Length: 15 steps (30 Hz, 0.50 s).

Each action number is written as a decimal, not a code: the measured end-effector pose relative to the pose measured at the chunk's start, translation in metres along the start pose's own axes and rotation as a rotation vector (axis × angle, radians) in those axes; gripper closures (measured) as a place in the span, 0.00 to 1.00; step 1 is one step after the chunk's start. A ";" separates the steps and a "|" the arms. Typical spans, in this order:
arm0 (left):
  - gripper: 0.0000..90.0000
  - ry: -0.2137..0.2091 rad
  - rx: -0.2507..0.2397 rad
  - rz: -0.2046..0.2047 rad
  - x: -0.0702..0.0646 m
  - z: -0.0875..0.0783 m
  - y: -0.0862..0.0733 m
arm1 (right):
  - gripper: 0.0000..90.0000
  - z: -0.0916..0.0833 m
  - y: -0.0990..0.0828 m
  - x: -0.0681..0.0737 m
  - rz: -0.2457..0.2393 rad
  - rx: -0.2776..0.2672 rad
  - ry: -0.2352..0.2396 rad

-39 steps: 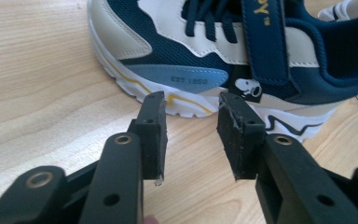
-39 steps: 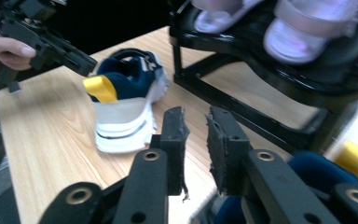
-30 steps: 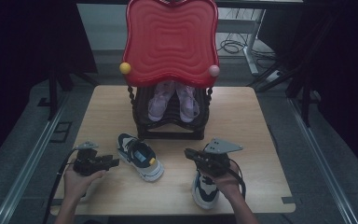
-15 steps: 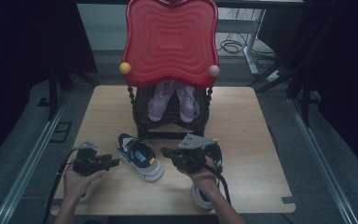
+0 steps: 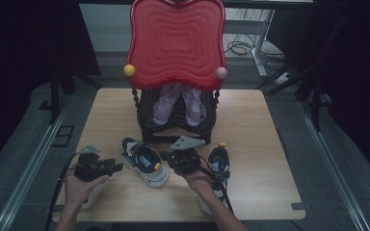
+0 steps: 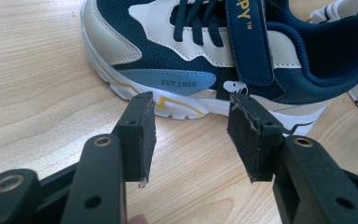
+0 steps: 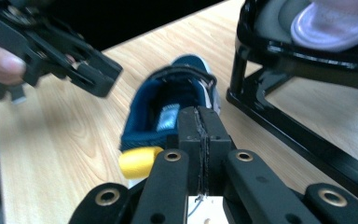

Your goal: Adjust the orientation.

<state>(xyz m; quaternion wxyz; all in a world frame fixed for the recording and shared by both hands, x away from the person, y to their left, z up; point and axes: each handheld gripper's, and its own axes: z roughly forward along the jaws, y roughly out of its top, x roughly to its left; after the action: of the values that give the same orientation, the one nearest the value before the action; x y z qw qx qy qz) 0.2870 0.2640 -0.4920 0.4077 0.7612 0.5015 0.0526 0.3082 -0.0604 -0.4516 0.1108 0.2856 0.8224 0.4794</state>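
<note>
Dark walls and floor close in around a pale wooden surface (image 5: 250, 120), at whose far side a black rack (image 5: 178, 131) under a red wavy panel (image 5: 176, 41) already holds a pair of pink sandals (image 5: 179, 103) — so the likely job is putting shoes away there. Two navy-and-white sneakers lie on the surface in front of it: the left sneaker (image 5: 145, 161) slants between the two hands, its side turned toward the left gripper (image 5: 114, 166), while the right sneaker (image 5: 218, 166) lies just beside the right forearm. The left gripper lies low and nearly level in the person's left hand (image 5: 79, 185), pointing across at the shoe; its jaws have just been opening and now stand apart with nothing between them, the pads just short of the sole in the left gripper view, probably lined up to take the shoe by its side. The right gripper (image 5: 166, 156) reaches in over the heel end of that same sneaker, wrist angled toward the left; its jaws are pressed together on nothing, as the right gripper view shows, with the yellow heel tab (image 7: 139, 162) just below them — perhaps to steady or nudge the shoe.
</note>
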 end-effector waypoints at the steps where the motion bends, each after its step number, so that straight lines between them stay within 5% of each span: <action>1: 0.57 0.001 -0.002 0.000 0.000 -0.001 0.000 | 0.98 0.002 -0.001 0.000 -0.002 0.011 -0.005; 15: 0.54 0.025 -0.037 0.011 0.001 -0.018 0.002 | 0.98 0.022 -0.011 0.003 -0.036 0.115 -0.027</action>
<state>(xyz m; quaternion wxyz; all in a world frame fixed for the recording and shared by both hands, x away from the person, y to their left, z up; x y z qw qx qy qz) 0.2805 0.2745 -0.4789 0.4151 0.7556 0.5014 0.0733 0.3120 -0.0464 -0.4719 0.1139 0.2833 0.8519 0.4254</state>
